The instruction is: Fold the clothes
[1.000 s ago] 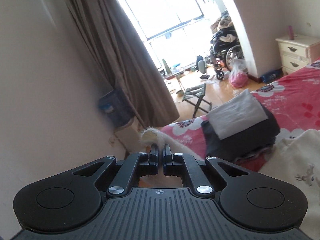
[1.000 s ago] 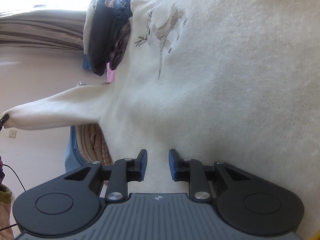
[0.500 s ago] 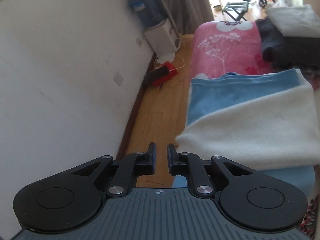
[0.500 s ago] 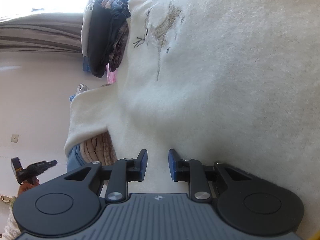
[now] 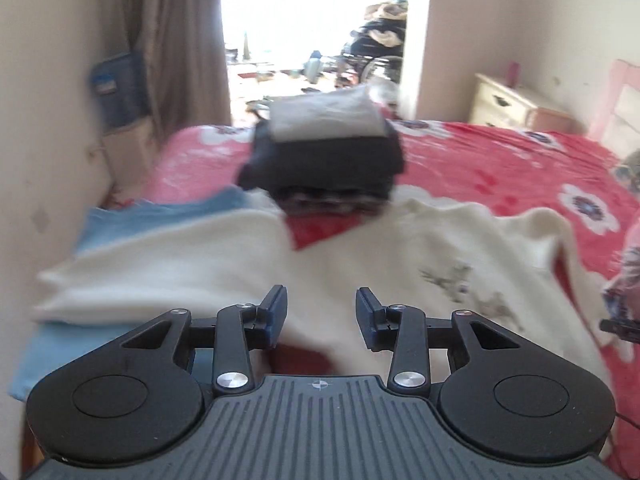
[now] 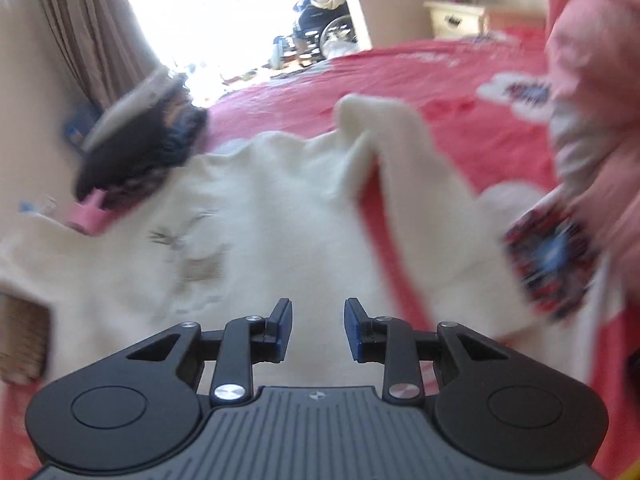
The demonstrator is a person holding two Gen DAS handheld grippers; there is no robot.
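Observation:
A cream sweater (image 5: 360, 260) with a brown embroidered deer lies spread on the red flowered bed (image 5: 500, 160). One sleeve (image 5: 160, 272) lies out to the left over a blue garment (image 5: 120, 216). My left gripper (image 5: 321, 308) is open and empty just above the sweater's near edge. In the right wrist view the sweater (image 6: 280, 232) fills the middle, its other sleeve (image 6: 400, 152) lying out to the right. My right gripper (image 6: 318, 320) is open and empty over the sweater's body. Both views are blurred.
A stack of folded clothes (image 5: 324, 152), dark with a white piece on top, sits on the bed beyond the sweater; it also shows in the right wrist view (image 6: 140, 140). A cream nightstand (image 5: 508, 100) stands far right. A curtain (image 5: 180, 40) and bright doorway lie behind.
My left gripper has let go of the sleeve, opened wide and swung back over the bed. The sleeve now lies flat. My right gripper has rotated upright and stays open.

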